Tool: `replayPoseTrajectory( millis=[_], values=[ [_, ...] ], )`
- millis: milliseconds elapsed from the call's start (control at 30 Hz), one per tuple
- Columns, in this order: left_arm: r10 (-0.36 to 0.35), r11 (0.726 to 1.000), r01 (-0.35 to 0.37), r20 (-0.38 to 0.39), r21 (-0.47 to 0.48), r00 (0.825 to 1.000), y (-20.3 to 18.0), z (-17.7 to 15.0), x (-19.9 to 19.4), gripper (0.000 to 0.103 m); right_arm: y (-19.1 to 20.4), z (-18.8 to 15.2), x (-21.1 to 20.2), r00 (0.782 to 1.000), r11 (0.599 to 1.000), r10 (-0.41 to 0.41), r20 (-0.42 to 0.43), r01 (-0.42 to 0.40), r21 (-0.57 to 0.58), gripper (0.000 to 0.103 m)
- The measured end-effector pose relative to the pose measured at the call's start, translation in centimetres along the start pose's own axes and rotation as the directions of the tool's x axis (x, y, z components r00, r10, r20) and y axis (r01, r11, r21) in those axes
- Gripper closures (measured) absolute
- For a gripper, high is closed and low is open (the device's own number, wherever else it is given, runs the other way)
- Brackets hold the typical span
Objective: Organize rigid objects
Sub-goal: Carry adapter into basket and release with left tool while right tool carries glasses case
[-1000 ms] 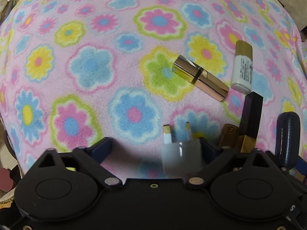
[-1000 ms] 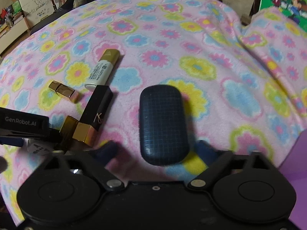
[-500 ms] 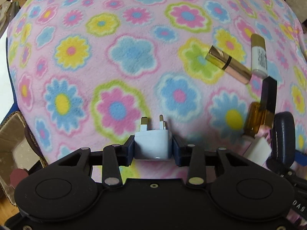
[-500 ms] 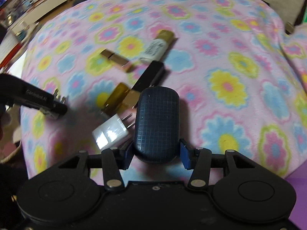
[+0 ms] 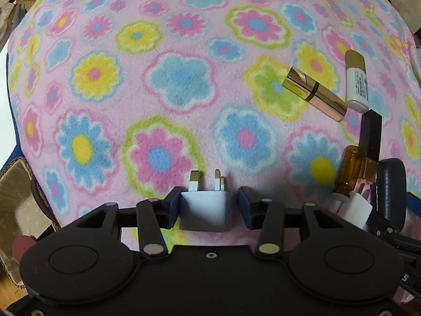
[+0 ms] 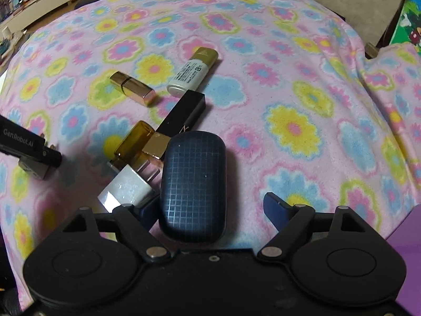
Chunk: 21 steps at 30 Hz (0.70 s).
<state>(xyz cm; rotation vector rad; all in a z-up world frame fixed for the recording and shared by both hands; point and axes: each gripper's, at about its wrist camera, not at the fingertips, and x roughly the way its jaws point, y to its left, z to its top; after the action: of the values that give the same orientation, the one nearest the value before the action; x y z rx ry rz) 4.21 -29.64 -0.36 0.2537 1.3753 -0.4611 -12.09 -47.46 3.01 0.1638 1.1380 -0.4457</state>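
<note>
My left gripper [image 5: 209, 206] is shut on a white plug [image 5: 205, 210], prongs pointing forward, just above the flowered blanket [image 5: 184, 79]. In the right wrist view it [image 6: 29, 144] shows at the left edge. My right gripper [image 6: 209, 202] is opening; the dark blue case [image 6: 193, 189] lies on the blanket between its fingers, with a gap on the right side. Left of the case lie a second white plug [image 6: 129, 187], an amber bottle [image 6: 134, 139], a black and gold lipstick box [image 6: 184, 115], a gold lipstick [image 6: 133, 88] and a white tube with a gold cap [image 6: 193, 72].
A fabric-lined basket [image 5: 15, 197] stands below the blanket's left edge. A purple surface [image 6: 405, 231] meets the blanket at the near right. A cartoon poster [image 6: 410, 21] and a grey wall stand at the far right, and shelves at the far left.
My left gripper closed on the white plug and carried it left, away from the other items. My right gripper clamped the blue case, then opened and let it go beside the second plug.
</note>
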Motion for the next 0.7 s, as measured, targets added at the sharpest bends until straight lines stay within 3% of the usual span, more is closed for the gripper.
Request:
replayPoseTrajectory(
  millis=[33,100,433,700],
  values=[
    [-0.006,1.000,0.006,0.008,0.012,1.000,-0.3,0.2,-0.1,0.063,-0.2,0.0,-0.1,1.000,1.000,0.016,0.003,-0.016,0.007,0.028],
    [-0.002,1.000,0.001,0.023,0.027,1.000,-0.4,0.2,-0.2,0.063,-0.3,0.2,-0.5,0.999,0.999,0.034,0.008,-0.034,0.011,0.054],
    [-0.005,1.000,0.005,0.050,-0.006,0.999,2.1,-3.5,-2.6,0.063,-2.6,1.1,-2.0,0.995,0.978,0.104,-0.004,-0.102,0.184,0.054],
    [0.009,0.993,0.002,0.090,-0.114,0.996,8.6,-5.7,-5.4,0.063,1.8,2.0,-4.7,0.982,0.974,0.189,0.018,-0.190,0.123,0.054]
  ],
)
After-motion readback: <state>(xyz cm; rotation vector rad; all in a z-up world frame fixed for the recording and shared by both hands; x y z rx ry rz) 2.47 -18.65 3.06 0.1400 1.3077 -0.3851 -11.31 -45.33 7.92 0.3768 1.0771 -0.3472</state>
